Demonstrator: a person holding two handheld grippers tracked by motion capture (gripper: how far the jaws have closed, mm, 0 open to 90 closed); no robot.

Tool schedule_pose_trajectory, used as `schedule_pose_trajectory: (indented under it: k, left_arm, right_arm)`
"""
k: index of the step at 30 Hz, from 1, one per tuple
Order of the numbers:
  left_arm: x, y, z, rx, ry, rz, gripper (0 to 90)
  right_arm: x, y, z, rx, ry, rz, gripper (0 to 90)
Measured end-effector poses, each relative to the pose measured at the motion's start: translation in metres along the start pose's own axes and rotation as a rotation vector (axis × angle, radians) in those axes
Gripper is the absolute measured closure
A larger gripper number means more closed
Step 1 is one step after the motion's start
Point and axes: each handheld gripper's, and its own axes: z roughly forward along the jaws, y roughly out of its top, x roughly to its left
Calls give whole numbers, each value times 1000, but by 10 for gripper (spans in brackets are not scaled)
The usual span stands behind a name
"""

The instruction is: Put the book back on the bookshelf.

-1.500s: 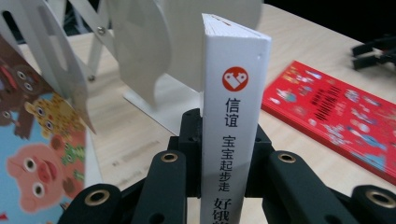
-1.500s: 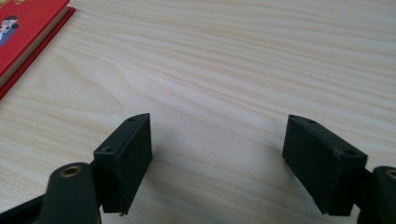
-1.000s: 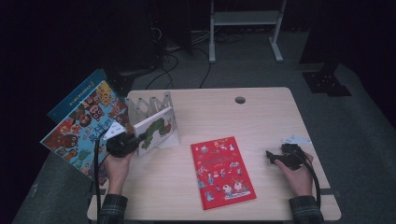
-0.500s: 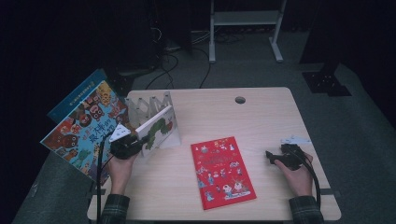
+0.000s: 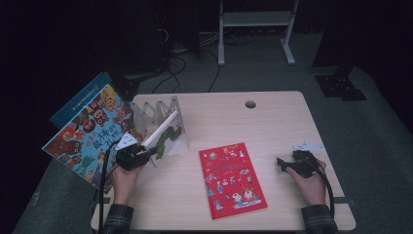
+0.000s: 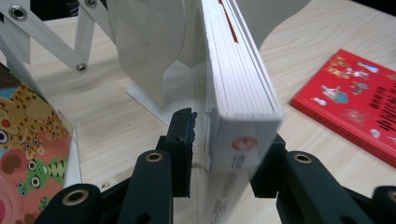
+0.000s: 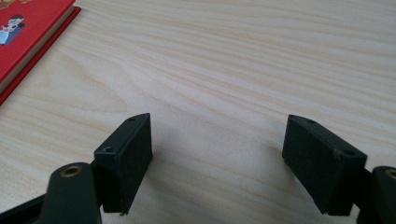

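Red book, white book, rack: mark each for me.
Red book point(image 5: 231, 179): high view, middle of its cover.
White book point(image 6: 243, 93): left gripper view, its page edge, between the left claw's jaws.
Rack point(image 5: 157, 108): high view, the white folding lattice at its back.

White book point(image 5: 168, 135) standing in white accordion-style rack point(image 5: 155, 113), left half of table, roughly 9 o'clock from table centre; thick board pages, white cover with green caterpillar picture facing right; leaning leftward against rack divider; spine end toward near edge; in left gripper view, book point(image 6: 238, 88) seen end-on, page block white, red round mark low on spine, rack divider point(image 6: 149, 51) just beside it on left; lower corner between black jaws, gap visible on one side.
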Motion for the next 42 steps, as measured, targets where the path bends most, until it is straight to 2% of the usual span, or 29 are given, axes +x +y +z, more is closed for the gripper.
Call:
schedule_pose_trajectory:
  k: [5,9,12,16,22,25,30,34,42]
  left_arm:
    - [0,-5,-11,5,-2,6,645]
    - [1,-10,-13,26,-23,17,682]
    - [-1,-11,-10,47,-51,22,716]
    - [-9,-9,-7,56,-77,35,701]
    - [-26,-2,8,60,-114,55,654]
    - [-33,2,16,67,-114,79,630]
    - [-38,9,29,64,-90,90,604]
    - [-37,13,37,62,-71,88,601]
    - [-42,19,51,45,-72,78,556]
  right_arm:
    - [0,0,0,0,0,-1,231]
    - [0,0,0,0,0,-1,230]
    - [0,0,0,0,0,-1,231]
    - [0,0,0,0,1,-1,231]
    - [0,0,0,0,1,-1,231]
    - [0,0,0,0,1,-1,231]
    - [0,0,0,0,0,-1,231]
    - [0,0,0,0,0,-1,231]
    - [0,0,0,0,0,-2,231]
